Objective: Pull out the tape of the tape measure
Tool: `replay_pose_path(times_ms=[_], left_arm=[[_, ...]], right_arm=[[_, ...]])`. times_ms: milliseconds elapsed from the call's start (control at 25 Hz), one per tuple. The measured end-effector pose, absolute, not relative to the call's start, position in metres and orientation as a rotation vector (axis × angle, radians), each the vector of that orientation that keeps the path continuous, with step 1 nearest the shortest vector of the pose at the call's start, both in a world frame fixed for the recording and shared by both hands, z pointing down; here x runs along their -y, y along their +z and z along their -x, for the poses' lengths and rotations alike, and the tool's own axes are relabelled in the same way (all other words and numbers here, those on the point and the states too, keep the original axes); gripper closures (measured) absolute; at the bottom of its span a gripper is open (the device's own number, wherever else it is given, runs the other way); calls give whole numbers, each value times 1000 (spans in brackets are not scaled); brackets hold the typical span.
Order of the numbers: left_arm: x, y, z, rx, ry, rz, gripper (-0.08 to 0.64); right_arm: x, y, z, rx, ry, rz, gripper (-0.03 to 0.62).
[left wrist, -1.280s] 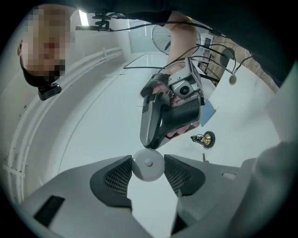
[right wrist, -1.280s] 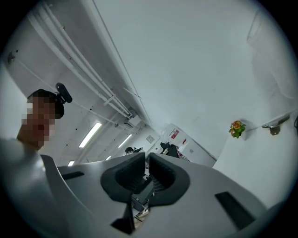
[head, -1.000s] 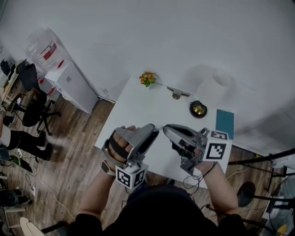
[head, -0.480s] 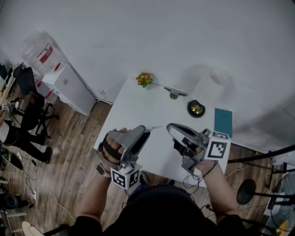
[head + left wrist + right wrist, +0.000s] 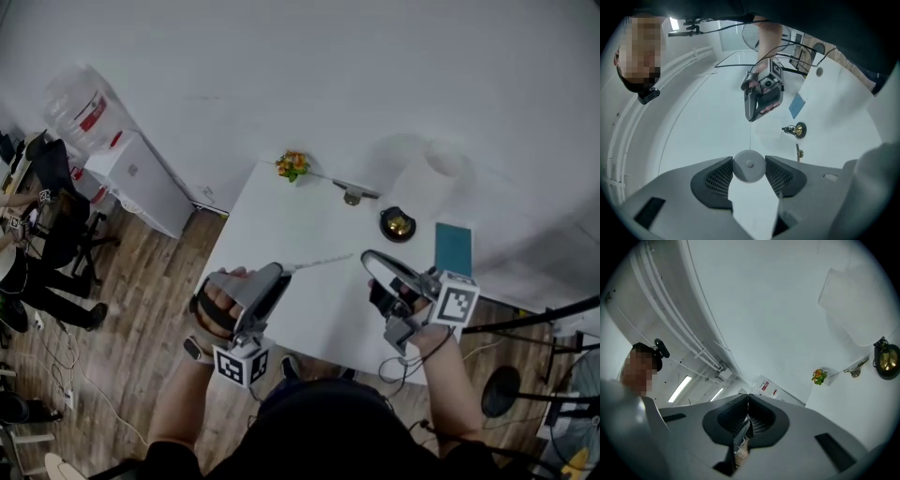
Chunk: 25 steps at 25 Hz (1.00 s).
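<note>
Both hands have drawn apart since a second ago, and a pale strip of tape (image 5: 319,262) now shows between them where the two tips stood almost together. The left hand-held gripper (image 5: 278,272) is clenched wide on the tape measure (image 5: 749,165), a round grey case seated between its two ribbed pads. The case hangs in the air over the near left corner of the bench (image 5: 281,216). The right hand-held gripper (image 5: 367,258) is pinched fully together on the tape's free end, which lies between its pads in the right gripper view.

To do this pull well, I judge that the right hand should travel straight away from the case, along the line on which the tape leaves it, so that the strip stays flat and does not kink. The left hand should hold steady as the anchor. A round case can turn between two pads, so the squeeze there should stay firm. The thin tape end offers little to hold, and a steady, even draw seems safer than a jerk. If either grip slips, the spring will probably snap the strip back in.
</note>
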<state>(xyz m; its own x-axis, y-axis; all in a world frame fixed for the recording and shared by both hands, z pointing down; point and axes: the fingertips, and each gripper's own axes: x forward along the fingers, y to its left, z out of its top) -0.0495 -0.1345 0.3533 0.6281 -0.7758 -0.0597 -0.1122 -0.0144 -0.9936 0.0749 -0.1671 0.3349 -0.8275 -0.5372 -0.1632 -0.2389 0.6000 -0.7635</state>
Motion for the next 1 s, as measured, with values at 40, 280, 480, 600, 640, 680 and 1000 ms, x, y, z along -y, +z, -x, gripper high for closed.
replay_pose_path(times_ms=[40,280,480,600,640,680,1000], left_arm=[[135,354,52,-774,-628,1515,345],[139,359,68,-782,-672,1507,345],[140,362,74,-787,-691,1504,345],[143,363,81,-802,-708,1503,345],[143,364,83,-803,-712,1502,345],[144,365,84,-803,-718,1502,345],[141,371,94,-806,-744,1500,347]], right_arm=[[168,335,-79,-2443,-1088,634,584],[172,335,-105,-2416,-1083,684,584],[174,344,-118,-2393,-1102,711,584],[175,346,-127,-2371,-1105,728,584],[176,346,-130,-2367,-1106,735,584],[176,347,-133,-2363,-1107,742,584],[176,347,-151,-2338,-1089,780,584]])
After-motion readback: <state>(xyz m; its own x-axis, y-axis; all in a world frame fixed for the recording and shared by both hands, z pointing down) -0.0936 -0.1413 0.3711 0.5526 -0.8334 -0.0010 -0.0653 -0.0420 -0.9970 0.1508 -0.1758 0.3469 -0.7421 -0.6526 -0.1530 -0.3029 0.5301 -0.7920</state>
